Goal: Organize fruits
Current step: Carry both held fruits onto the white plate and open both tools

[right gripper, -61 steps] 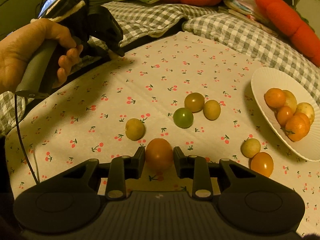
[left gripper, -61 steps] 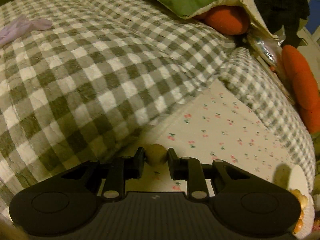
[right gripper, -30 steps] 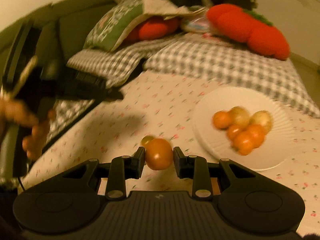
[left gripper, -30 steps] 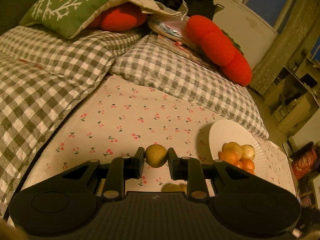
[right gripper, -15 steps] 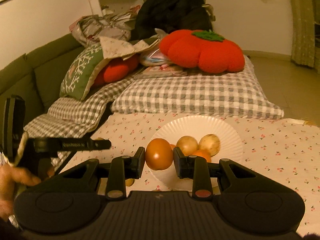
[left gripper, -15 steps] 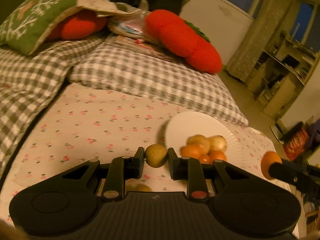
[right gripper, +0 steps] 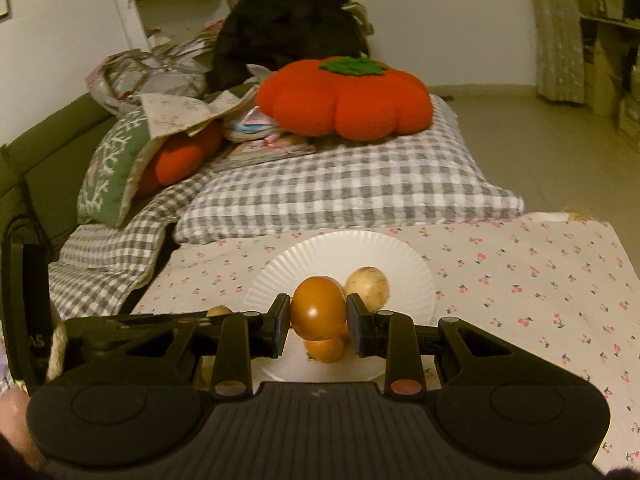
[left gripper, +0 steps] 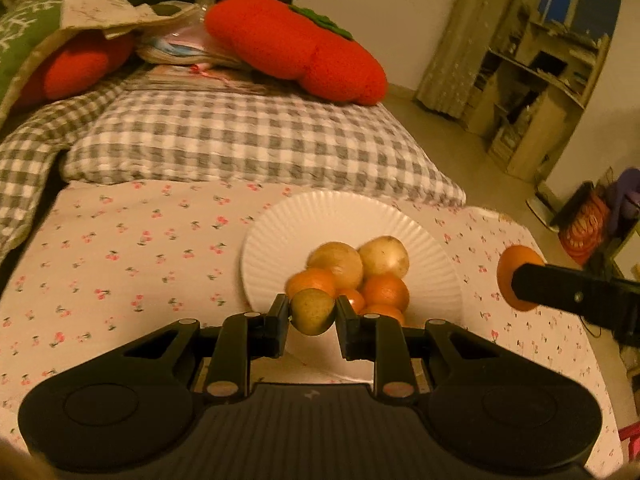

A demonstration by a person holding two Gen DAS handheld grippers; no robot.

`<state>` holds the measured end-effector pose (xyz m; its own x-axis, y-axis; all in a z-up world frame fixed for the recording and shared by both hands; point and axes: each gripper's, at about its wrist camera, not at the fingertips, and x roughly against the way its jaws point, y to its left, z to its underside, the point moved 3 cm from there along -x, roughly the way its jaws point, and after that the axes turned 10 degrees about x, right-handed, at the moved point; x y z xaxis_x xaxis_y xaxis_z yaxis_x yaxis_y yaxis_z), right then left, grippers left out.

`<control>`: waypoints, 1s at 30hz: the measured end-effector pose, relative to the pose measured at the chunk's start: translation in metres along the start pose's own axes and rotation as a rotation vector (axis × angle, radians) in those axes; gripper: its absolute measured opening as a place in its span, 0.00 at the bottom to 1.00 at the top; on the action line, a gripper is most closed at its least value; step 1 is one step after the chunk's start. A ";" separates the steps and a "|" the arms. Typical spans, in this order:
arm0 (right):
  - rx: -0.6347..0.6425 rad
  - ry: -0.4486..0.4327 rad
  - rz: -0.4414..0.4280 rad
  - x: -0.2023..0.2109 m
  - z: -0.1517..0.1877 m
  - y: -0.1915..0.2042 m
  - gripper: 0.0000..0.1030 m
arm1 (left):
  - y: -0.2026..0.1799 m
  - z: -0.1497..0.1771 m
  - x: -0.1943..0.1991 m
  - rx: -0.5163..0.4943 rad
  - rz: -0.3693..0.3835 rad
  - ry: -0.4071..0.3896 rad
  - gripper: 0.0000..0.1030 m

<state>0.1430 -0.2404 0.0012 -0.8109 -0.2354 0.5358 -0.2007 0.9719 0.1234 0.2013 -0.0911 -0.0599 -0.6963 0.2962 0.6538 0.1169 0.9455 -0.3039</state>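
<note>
My left gripper (left gripper: 312, 314) is shut on a small yellow-green fruit (left gripper: 312, 311), held over the near edge of a white ribbed paper plate (left gripper: 320, 216). On that plate lies a heap of several orange and pale yellow fruits (left gripper: 360, 272). My right gripper (right gripper: 318, 318) is shut on a round orange fruit (right gripper: 318, 307), held above the same plate (right gripper: 360, 252) with a pale fruit (right gripper: 368, 286) behind it. The right gripper with its orange fruit (left gripper: 520, 276) shows at the right in the left wrist view. The left gripper's side (right gripper: 120, 324) crosses the lower left of the right wrist view.
The plate rests on a cherry-print sheet (left gripper: 132, 248). Behind it lie a grey checked pillow (left gripper: 240, 140), a red tomato-shaped cushion (left gripper: 296, 52) and a green patterned cushion (right gripper: 116, 160). Shelving (left gripper: 532, 92) stands at the right. A person's hand (right gripper: 12, 420) shows at the lower left.
Both grippers have swung toward the plate with their fruits still held. The plate now sits centred right behind each gripper's fingertips, and the right gripper has come into the left wrist view.
</note>
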 end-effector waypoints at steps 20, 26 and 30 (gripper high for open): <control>0.021 0.162 0.100 -0.061 0.005 -0.034 0.27 | -0.014 0.012 -0.049 -0.112 -0.026 0.076 0.09; 0.032 0.193 0.115 -0.070 0.009 -0.034 0.27 | -0.017 0.016 -0.057 -0.145 -0.042 0.081 0.09; 0.040 0.207 0.123 -0.076 0.012 -0.035 0.27 | -0.017 0.016 -0.059 -0.159 -0.049 0.072 0.09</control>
<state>0.2052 -0.2562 -0.0538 -0.7016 -0.1047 0.7048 -0.1323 0.9911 0.0155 0.2293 -0.1274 -0.1043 -0.6521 0.2527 0.7148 0.1985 0.9668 -0.1607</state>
